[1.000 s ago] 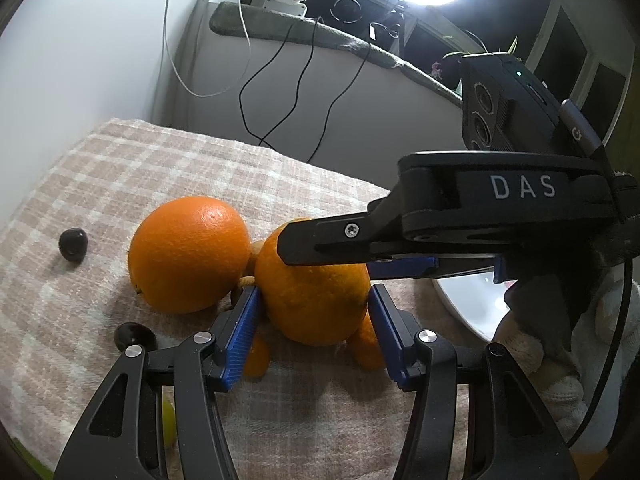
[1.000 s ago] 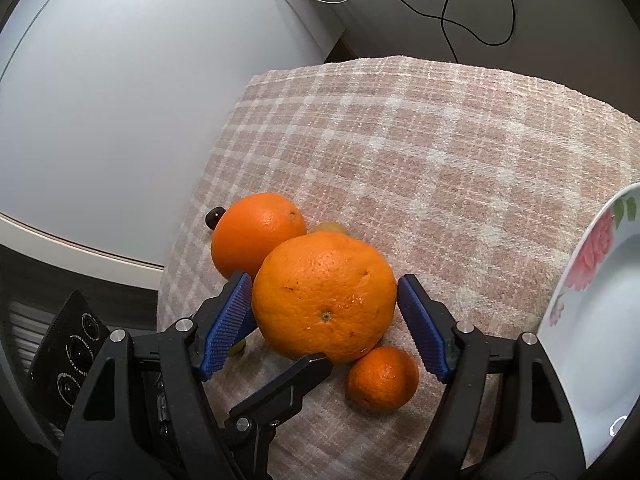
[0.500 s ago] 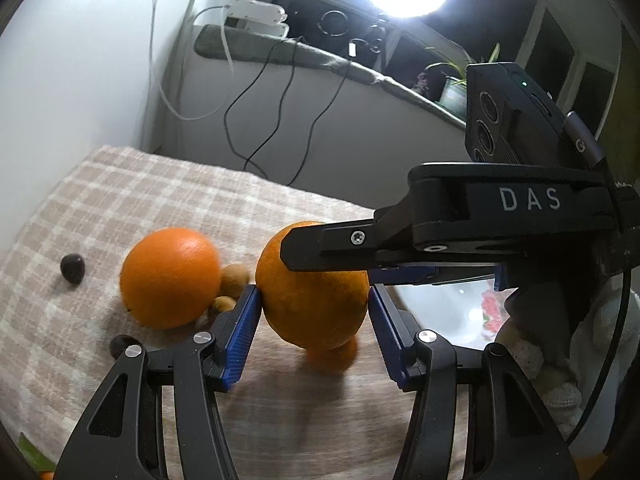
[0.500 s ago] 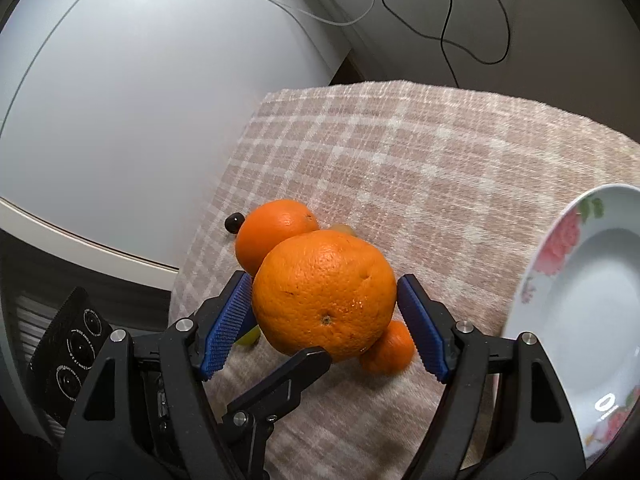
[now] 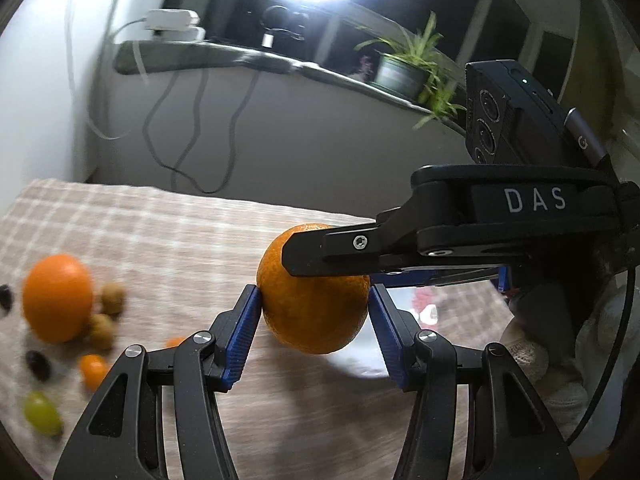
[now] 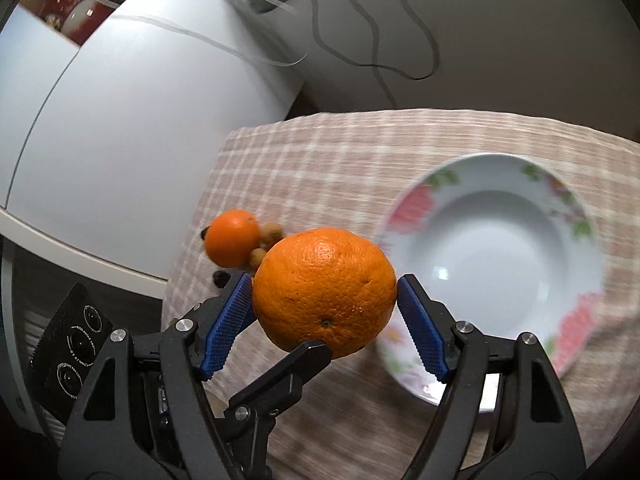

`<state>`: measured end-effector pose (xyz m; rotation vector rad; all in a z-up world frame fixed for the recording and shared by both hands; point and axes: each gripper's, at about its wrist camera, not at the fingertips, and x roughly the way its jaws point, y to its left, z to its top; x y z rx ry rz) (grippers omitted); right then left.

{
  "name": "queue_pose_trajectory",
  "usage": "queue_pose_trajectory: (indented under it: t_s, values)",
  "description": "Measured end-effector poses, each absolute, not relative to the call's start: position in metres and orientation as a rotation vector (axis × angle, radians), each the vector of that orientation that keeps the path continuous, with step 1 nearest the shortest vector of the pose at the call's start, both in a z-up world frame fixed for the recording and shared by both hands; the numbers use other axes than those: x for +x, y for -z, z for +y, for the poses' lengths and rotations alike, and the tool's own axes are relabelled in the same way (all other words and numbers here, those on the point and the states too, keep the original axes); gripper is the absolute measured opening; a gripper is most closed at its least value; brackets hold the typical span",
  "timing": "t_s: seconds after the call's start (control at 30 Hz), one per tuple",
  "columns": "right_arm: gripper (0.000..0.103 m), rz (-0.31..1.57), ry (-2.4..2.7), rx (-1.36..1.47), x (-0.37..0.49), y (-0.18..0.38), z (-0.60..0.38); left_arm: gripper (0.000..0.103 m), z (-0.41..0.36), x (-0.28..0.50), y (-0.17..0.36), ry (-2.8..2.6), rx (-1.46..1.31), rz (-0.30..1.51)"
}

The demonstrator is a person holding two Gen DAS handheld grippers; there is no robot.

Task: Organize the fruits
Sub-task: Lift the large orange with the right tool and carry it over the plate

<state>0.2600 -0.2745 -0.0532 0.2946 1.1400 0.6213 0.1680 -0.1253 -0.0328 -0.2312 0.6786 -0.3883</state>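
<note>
A large orange (image 5: 316, 312) (image 6: 324, 292) is held in the air between both pairs of blue pads. My left gripper (image 5: 315, 312) is shut on its sides. My right gripper (image 6: 325, 304) is shut on it too, crossing from the right in the left wrist view. A white flowered plate (image 6: 492, 240) lies on the checked cloth to the right, just past the orange. A second orange (image 5: 56, 296) (image 6: 234, 236) stays on the cloth at the left with small fruits around it.
Around the second orange lie brown longans (image 5: 112, 298), dark grapes (image 5: 38, 364), a green grape (image 5: 42, 414) and a small tangerine (image 5: 94, 368). A white wall (image 6: 120, 120) borders the table's left edge. Cables hang down the back wall (image 5: 192, 120).
Both grippers have lifted the large orange off the cloth and carried it right, toward the plate. The fruit pile has slid left in view; the plate has come into fuller view.
</note>
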Motion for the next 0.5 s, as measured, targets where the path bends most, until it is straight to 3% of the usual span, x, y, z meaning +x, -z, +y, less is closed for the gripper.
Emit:
queue_pose_trajectory:
  t_s: [0.5]
  values:
    - [0.078, 1.164, -0.465, 0.357, 0.276, 0.074, -0.352, 0.055, -0.19, 0.206, 0.054, 0.507, -0.232, 0.76]
